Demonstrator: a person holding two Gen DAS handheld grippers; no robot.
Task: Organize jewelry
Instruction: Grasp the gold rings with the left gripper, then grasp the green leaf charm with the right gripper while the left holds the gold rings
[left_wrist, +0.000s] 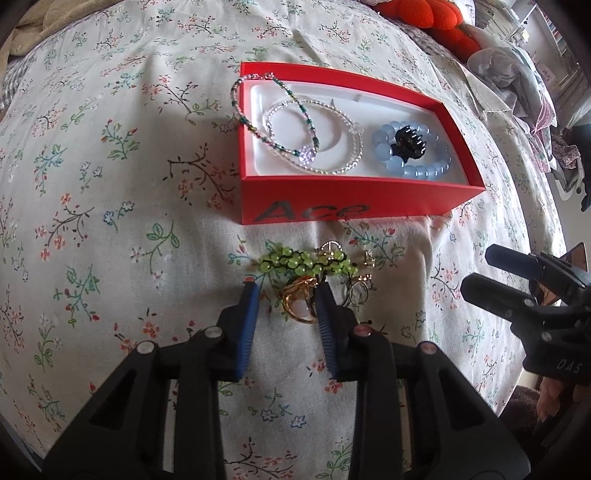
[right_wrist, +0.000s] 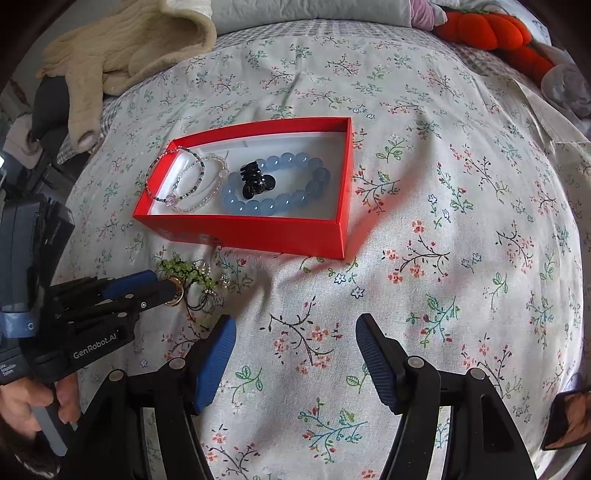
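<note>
A red box (left_wrist: 369, 212) (right_wrist: 258, 230) lies on the floral bedsheet. It holds a blue bead bracelet (left_wrist: 417, 168) (right_wrist: 273, 205), a black hair claw (left_wrist: 410, 142) (right_wrist: 255, 181), a clear bead bracelet (left_wrist: 347, 166) and a thin green bead strand (left_wrist: 255, 125) that hangs over the left rim. In front of the box lies a pile: a green bead piece (left_wrist: 291, 262) (right_wrist: 184, 271), a gold ring (left_wrist: 299, 301) (right_wrist: 175, 293) and small metal pieces (left_wrist: 360, 277). My left gripper (left_wrist: 286, 291) (right_wrist: 162, 282) is open, its fingers either side of the gold ring. My right gripper (right_wrist: 295, 328) (left_wrist: 480, 269) is open and empty over bare sheet.
A cream sweater (right_wrist: 122, 48) lies at the back left of the bed. An orange plush toy (right_wrist: 491, 29) (left_wrist: 424, 14) and crumpled clothes (left_wrist: 517, 74) lie at the back right. The bed edge runs close on the right in the left wrist view.
</note>
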